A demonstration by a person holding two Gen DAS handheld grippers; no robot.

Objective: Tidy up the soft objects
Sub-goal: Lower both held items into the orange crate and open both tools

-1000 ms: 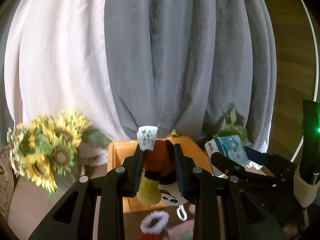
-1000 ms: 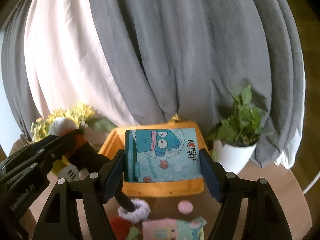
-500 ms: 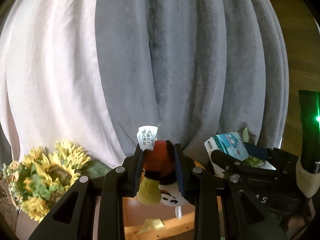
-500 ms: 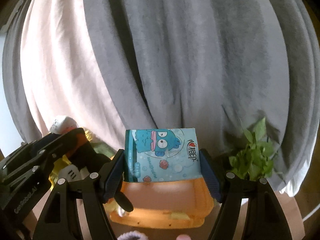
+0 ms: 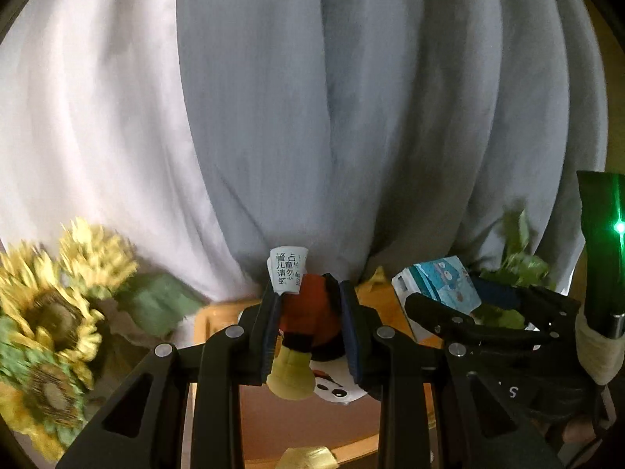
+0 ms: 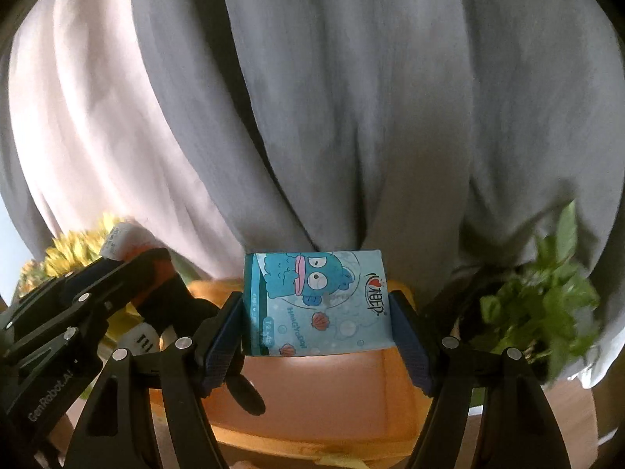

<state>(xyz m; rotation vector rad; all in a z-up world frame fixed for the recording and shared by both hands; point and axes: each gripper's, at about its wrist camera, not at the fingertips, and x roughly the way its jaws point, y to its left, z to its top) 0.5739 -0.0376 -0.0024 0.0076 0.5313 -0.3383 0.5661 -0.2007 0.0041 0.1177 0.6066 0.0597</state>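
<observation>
Plush toy [image 5: 308, 324]: red and black body, yellow foot, white face, white tag [image 5: 288, 271] sticking up. My left claw [image 5: 309, 326] is gripping it, pads pressing both sides, and I am holding it in the air above the orange bin [image 5: 218, 314].

Tissue pack [image 6: 316, 303]: blue, printed with a cartoon fish. My right claw [image 6: 317, 332] is clamping it by its two short ends, its printed face turned toward the camera, and I am holding it over the same bin [image 6: 312, 398]. In the left wrist view the pack [image 5: 441, 289] is showing just to the right of the toy, the two claws sitting side by side and apart.

Bin: orange, open-topped, lying directly below both claws. A yellow scrap [image 5: 308, 459] is showing at its near edge; I cannot tell what it is.

Sunflowers [image 5: 50, 312]: yellow, blurred, standing left of the bin.

Plant [image 6: 547, 305]: green and leafy, blurred, standing right of the bin.

Curtains [image 6: 351, 97]: grey, with a paler panel on the left, hanging behind everything.
</observation>
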